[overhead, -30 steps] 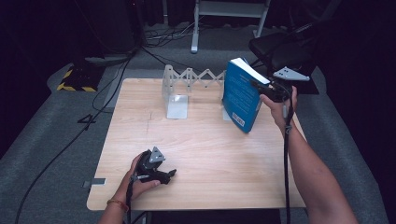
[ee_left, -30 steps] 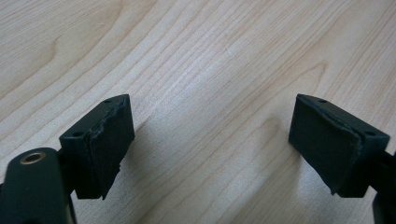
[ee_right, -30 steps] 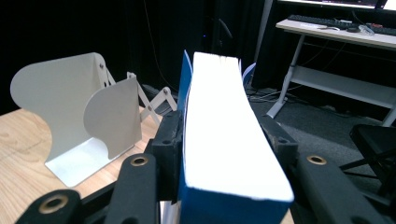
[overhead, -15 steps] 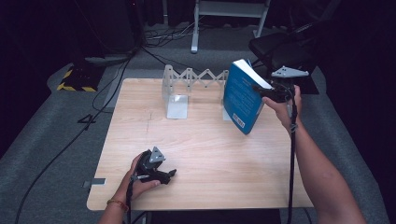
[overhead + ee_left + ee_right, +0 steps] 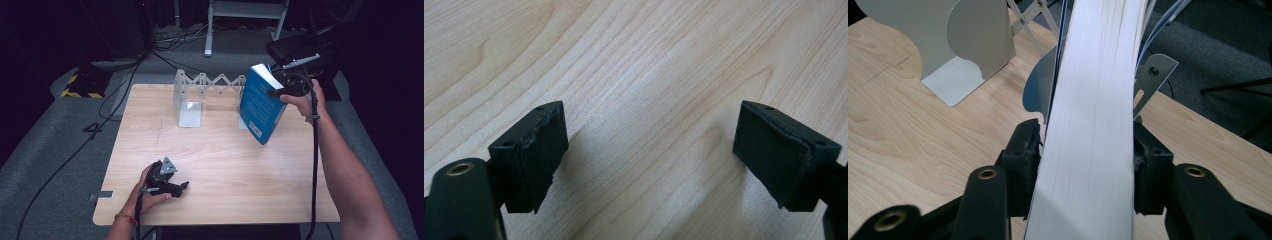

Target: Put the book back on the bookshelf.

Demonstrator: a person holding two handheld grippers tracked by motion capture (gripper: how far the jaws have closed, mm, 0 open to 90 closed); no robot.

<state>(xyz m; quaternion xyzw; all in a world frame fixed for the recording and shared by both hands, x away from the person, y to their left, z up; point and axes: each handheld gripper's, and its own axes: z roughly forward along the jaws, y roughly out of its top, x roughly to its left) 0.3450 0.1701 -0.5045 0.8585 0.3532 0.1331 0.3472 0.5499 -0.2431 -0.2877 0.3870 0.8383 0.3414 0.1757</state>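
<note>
A blue book point(image 5: 261, 102) is held tilted above the bench point(image 5: 225, 155) beside the bookend rack point(image 5: 200, 90), clamped by the right gripper point(image 5: 280, 91), its jaws lately widening; the left gripper point(image 5: 176, 187) rests empty, wide open.

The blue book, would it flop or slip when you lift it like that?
The blue book looks thick, so probably stiff. The right gripper pinches covers and pages together, so flopping seems unlikely. It hangs tilted over the table; glossy covers might slip.
</note>
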